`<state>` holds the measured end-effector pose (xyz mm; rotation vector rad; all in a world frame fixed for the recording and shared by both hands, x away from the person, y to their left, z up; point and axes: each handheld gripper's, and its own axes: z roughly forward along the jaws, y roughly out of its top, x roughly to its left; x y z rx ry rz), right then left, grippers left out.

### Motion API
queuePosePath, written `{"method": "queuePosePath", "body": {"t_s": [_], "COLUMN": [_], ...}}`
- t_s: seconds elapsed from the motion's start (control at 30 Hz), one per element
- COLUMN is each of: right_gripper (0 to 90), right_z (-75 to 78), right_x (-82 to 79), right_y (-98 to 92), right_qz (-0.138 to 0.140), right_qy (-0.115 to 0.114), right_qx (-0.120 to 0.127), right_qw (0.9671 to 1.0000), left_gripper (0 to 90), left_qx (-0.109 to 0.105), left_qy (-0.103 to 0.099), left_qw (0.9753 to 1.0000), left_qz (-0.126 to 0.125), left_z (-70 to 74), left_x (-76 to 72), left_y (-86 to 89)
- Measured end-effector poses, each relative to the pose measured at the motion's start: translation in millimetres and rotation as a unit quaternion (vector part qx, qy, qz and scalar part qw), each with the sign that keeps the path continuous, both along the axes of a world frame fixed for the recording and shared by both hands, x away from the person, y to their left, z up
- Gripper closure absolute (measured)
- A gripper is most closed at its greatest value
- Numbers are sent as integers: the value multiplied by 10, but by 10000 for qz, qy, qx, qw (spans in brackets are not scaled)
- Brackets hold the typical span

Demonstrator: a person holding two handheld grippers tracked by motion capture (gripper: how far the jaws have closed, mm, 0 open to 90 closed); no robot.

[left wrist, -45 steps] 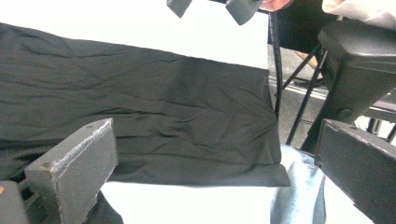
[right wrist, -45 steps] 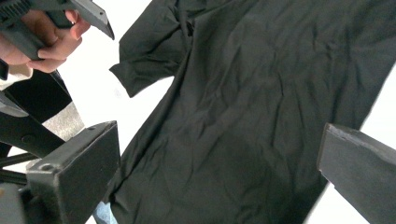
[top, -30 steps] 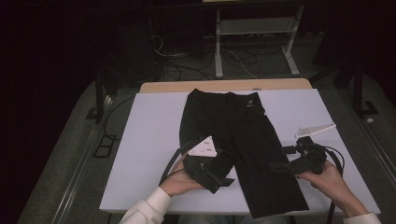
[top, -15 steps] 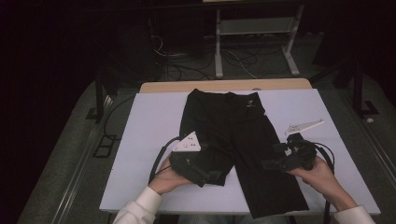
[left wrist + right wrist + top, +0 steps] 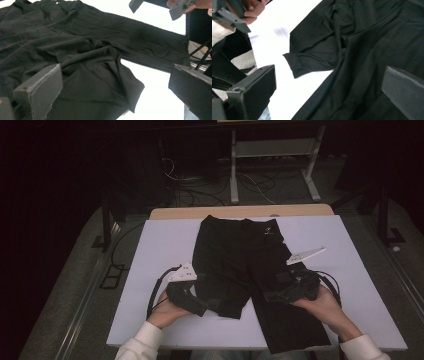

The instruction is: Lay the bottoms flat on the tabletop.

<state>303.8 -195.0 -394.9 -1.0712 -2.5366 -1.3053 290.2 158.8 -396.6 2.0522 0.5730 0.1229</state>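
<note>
Now black shorts point(image 5: 250, 270) lie spread on the white counter point(image 5: 160, 245), one leg folded short near the left tool point(image 5: 200, 307). Both tools hover at the near end with jaws wide apart, gripping nothing: the left just beside the folded leg, the right tool point(image 5: 272, 295) over the longer leg.

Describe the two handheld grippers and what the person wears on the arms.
Both are black handheld units. The left gripper and right gripper each carry a pale grey three-cornered plate on top and trail a black cable. In the gripper views each shows two blocky dark grey jaws with flat faces. White sleeves with ribbed cuffs cover the wrists.
</note>
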Motion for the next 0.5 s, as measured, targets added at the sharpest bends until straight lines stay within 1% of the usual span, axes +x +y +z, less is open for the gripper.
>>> {"method": "queuePosePath", "body": {"t_s": [0.17, 0.33, 0.4, 0.5], "right_gripper": [0, 1, 32, 45], "right_z": [-42, -99, -125, -175], "right_x": [9, 13, 15, 28], "right_y": [177, 361, 428, 526], "right_qz": [160, 327, 380, 437], "right_qy": [32, 102, 122, 132], "right_qx": [8, -28, -18, -1], "right_qw": [9999, 9994, 9992, 9990], "left_gripper": [0, 0, 0, 0], "left_qx": [-15, -8, -23, 12], "left_qy": [43, 97, 116, 102], "left_qw": [9999, 9997, 9996, 9995], "left_qz": [138, 224, 238, 284], "left_z": [-54, -123, -144, -167], "left_x": [16, 37, 43, 55], "left_y": [86, 127, 137, 144]}}
